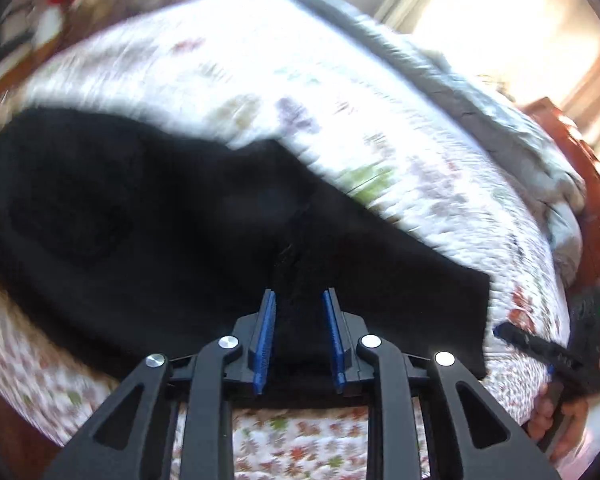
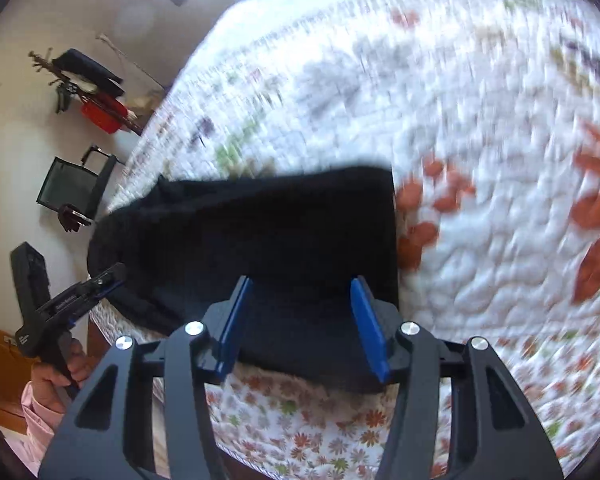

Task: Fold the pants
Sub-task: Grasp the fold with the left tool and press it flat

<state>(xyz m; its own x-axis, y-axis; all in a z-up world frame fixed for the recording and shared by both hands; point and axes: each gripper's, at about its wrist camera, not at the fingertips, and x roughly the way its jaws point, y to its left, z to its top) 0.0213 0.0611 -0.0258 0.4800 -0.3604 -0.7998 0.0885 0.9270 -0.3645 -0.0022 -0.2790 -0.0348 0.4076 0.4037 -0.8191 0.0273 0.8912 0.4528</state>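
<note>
Left wrist view: a bed with a white quilt point(image 1: 340, 92) covered in little flowers and leaves fills the picture. The black pants point(image 1: 148, 216) lie flat on the near part of the quilt. A gray blanket point(image 1: 480, 92) runs along the far right side of the bed. Bright window light point(image 1: 512, 20) comes in at the far right. The left gripper point(image 1: 299, 300) hangs over the pants, jaws apart, with nothing held between the blue pads point(image 1: 265, 336). At the right edge, the right gripper point(image 1: 548, 344) shows beside the bed, held in a hand point(image 1: 556, 416).

Right wrist view: the same quilt point(image 2: 480, 160) looks blurry here. The pants point(image 2: 260, 240) lie at the near edge of the bed, with one straight edge on the right. The right gripper point(image 2: 302, 292) is over them, jaws wide apart and holding nothing. Only this view shows the wall on the left, with a coat rack point(image 2: 88, 84) and a dark chair point(image 2: 72, 184). The left gripper point(image 2: 76, 300) shows at the left.
</note>
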